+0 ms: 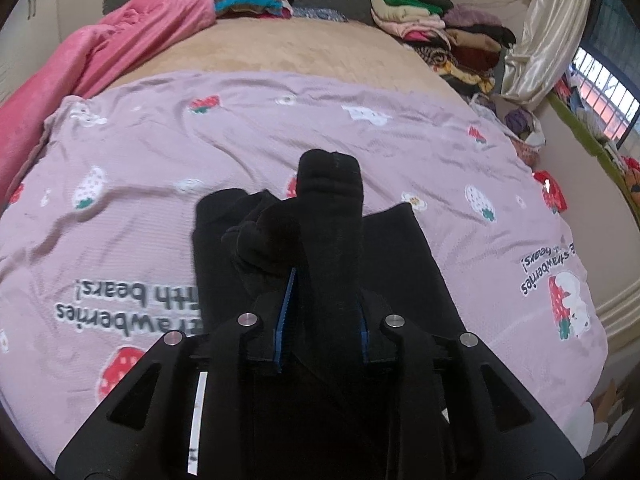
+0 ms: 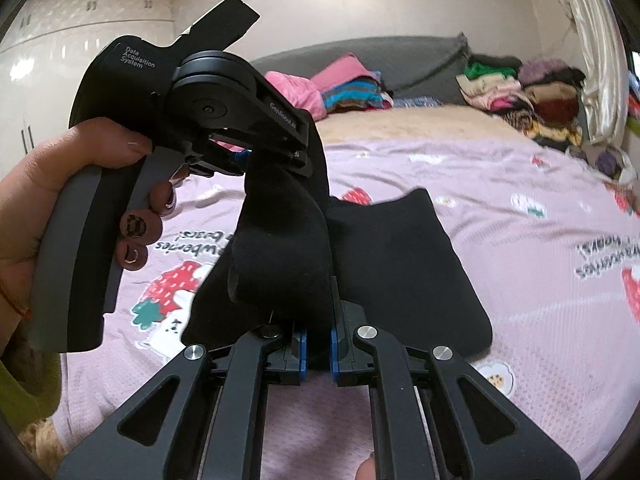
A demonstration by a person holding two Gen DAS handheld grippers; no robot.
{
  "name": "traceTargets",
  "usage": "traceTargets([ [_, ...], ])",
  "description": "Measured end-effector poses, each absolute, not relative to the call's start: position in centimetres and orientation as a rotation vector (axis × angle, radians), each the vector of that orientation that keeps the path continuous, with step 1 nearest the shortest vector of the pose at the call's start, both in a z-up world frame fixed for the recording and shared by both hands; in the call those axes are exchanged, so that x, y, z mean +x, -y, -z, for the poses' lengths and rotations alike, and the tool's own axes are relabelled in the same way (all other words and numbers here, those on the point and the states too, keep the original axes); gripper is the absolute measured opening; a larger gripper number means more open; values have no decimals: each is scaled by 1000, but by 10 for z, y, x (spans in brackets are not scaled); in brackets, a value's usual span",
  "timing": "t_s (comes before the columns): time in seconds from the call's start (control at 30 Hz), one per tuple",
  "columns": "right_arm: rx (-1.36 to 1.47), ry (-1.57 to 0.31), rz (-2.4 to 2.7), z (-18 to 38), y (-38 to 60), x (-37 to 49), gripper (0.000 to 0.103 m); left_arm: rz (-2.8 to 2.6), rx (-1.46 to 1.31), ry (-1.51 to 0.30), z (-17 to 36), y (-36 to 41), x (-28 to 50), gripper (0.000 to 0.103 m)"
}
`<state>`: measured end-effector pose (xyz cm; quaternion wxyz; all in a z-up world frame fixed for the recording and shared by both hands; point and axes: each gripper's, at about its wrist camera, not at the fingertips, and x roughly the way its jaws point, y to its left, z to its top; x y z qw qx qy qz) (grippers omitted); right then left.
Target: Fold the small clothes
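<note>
Socks, black ones, are what we have in both grippers over the bed. In the left wrist view our left gripper [image 1: 326,300] has its blue-padded fingers [image 1: 285,320] closed around one black sock [image 1: 330,216], whose bunched end sticks up and forward past the tips. Under it a second black sock [image 1: 404,264] lies flat on the pink strawberry blanket [image 1: 160,140], just to the right of the held one. In the right wrist view our right gripper [image 2: 318,344] is clamped tight on dark fabric, the blue pads [image 2: 303,350] pressing a fold of sock [image 2: 280,248] that runs up to the left gripper [image 2: 240,160], so the sock hangs between the two tools. We see the left hand [image 2: 60,184] wrapped around the grey handle, painted nails over the trigger. The flat sock [image 2: 404,256] spreads out behind the grip, resting on the blanket [image 2: 520,280] beside printed strawberries and upside-down lettering. Farther back sits a tan cover [image 1: 280,48], a crumpled pink blanket [image 1: 120,40] on the left, a pile of folded clothes [image 1: 448,36] on the right near the cream curtain [image 1: 548,28], and a grey headboard [image 2: 400,60].
</note>
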<state>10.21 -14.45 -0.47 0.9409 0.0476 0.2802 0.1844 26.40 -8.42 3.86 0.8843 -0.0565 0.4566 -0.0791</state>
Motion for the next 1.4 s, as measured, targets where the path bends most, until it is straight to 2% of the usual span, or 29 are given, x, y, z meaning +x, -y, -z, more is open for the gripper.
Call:
traceTargets([
  [0.2, 168, -613, -377, 16, 162, 110, 7, 176, -91, -991, -25, 114, 284, 24],
  [0.33, 250, -647, -396, 24, 174, 115, 7, 181, -78, -1017, -17, 132, 296, 35],
  [0.4, 310, -674, -408, 29, 183, 119, 7, 196, -85, -1027, -12, 138, 300, 50],
  [0.43, 345, -692, -413, 33, 188, 122, 7, 208, -97, -1032, -10, 140, 302, 67],
  [0.47, 388, -715, -419, 38, 193, 124, 7, 234, -120, -1043, -7, 141, 304, 74],
  [0.57, 488, -764, -431, 49, 206, 128, 7, 290, -183, -1055, -4, 140, 306, 75],
  [0.67, 587, -806, -451, 60, 219, 130, 12, 322, -244, -1016, -13, 125, 294, 77],
  [0.77, 624, -842, -484, 63, 223, 132, 28, 257, -225, -948, -23, 102, 278, 81],
  [0.8, 625, -854, -505, 61, 224, 133, 36, 223, -208, -931, -24, 92, 271, 81],
  [0.83, 611, -863, -519, 57, 223, 134, 52, 202, -200, -916, -24, 84, 266, 81],
  [0.9, 580, -859, -539, 46, 222, 137, 68, 131, -194, -899, -19, 60, 252, 81],
  [0.93, 579, -856, -547, 41, 223, 140, 74, 120, -200, -896, -16, 53, 248, 81],
  [0.97, 586, -858, -551, 38, 224, 145, 75, 103, -212, -899, -11, 44, 243, 81],
  [1.17, 580, -980, -578, 36, 225, 210, 75, 114, -211, -954, 12, 35, 226, 81],
  [1.2, 585, -997, -587, 38, 224, 219, 70, 117, -210, -957, 14, 35, 224, 81],
  [1.23, 577, -1008, -583, 38, 223, 228, 60, 116, -207, -959, 15, 37, 224, 81],
  [1.3, 534, -1026, -599, 36, 217, 241, 54, 122, -203, -960, 16, 38, 221, 81],
  [1.4, 445, -1035, -594, 29, 205, 252, 25, 126, -181, -961, 15, 41, 221, 81],
])
